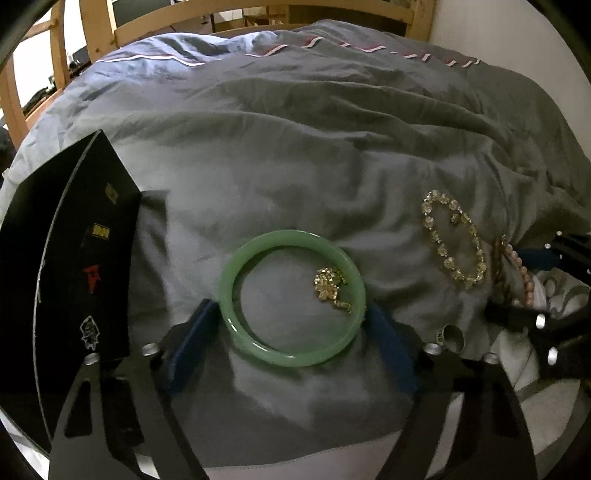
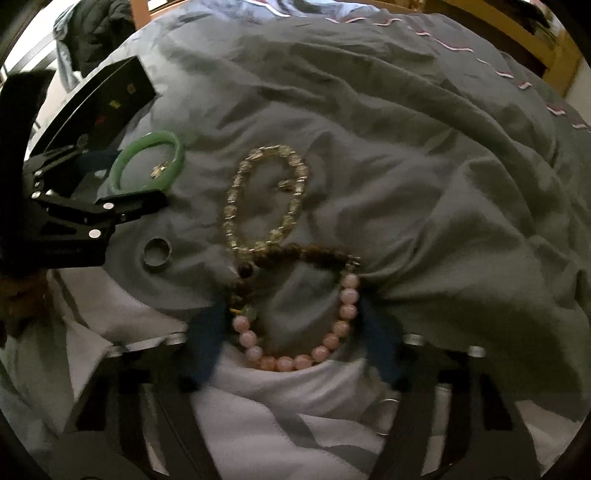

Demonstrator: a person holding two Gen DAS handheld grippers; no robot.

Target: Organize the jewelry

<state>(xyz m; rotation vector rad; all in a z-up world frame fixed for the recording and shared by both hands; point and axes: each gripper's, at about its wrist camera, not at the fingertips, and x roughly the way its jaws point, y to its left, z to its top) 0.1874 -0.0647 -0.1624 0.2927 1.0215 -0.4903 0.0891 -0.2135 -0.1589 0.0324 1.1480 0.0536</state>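
A green jade bangle (image 1: 258, 347) lies on the grey duvet between the blue fingers of my left gripper (image 1: 291, 314), which is open around it. A small gold flower brooch (image 1: 330, 286) lies inside the bangle. My right gripper (image 2: 295, 328) is open around a pink bead bracelet (image 2: 332, 332). A brown bead bracelet (image 2: 295, 253) and a clear crystal bead bracelet (image 2: 236, 199) lie just beyond it. A silver ring (image 2: 157, 254) lies on the duvet to the left. The bangle (image 2: 147, 147) and the left gripper also show in the right wrist view.
A black box (image 1: 74, 266) with coloured marks lies at the left. The crumpled grey duvet (image 1: 314, 129) covers the bed. A wooden bed frame (image 1: 258, 14) runs along the far side. A second ring (image 2: 388, 406) lies near the right finger's base.
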